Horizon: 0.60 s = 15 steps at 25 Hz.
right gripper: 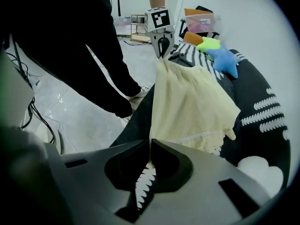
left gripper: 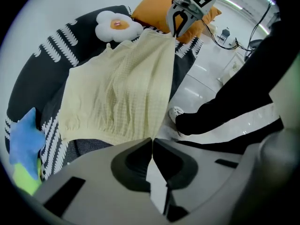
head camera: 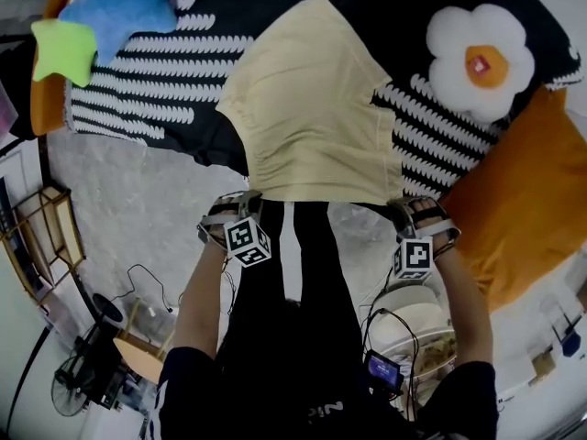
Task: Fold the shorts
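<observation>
Shorts (head camera: 307,108), pale yellow, lie flat on the black and white blanket (head camera: 147,90). Both the left claw (head camera: 243,200) and the right claw (head camera: 408,207) pinch a near corner, shut tight on it.

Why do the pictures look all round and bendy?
Head view: the wide lens curves the black blanket with white stripes. Left gripper view: black rounded corners, glare on the white floor. Right gripper view: the pale yellow fabric shorts look sharp.
</observation>
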{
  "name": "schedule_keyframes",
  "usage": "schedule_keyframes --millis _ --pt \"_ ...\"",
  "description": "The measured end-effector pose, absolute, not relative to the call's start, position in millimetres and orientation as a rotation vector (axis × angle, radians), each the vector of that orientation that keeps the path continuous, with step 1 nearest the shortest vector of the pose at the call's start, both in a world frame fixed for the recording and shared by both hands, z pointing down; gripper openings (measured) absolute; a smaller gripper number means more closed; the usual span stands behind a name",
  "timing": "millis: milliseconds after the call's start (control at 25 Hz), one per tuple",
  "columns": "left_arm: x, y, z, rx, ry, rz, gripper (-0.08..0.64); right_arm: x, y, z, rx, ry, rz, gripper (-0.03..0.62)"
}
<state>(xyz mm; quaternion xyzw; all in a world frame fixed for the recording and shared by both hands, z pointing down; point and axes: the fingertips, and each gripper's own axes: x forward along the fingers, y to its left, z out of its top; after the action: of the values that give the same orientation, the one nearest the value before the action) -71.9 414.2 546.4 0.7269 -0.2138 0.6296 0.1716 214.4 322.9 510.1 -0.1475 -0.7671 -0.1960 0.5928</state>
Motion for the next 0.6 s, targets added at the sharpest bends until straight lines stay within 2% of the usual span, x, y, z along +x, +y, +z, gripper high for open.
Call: schedule_keyframes --millis 320,600 --pt "-67.0 413.0 539.8 2.043 -0.599 1.736 0.011 236.1 367.4 512.3 -0.328 -1.763 -0.164 0.026" --pt "-72.6 399.4 518.0 1.976 -0.729 1.502 0.011 215.6 307.2 463.1 -0.159 -1.873 -0.102 0.026"
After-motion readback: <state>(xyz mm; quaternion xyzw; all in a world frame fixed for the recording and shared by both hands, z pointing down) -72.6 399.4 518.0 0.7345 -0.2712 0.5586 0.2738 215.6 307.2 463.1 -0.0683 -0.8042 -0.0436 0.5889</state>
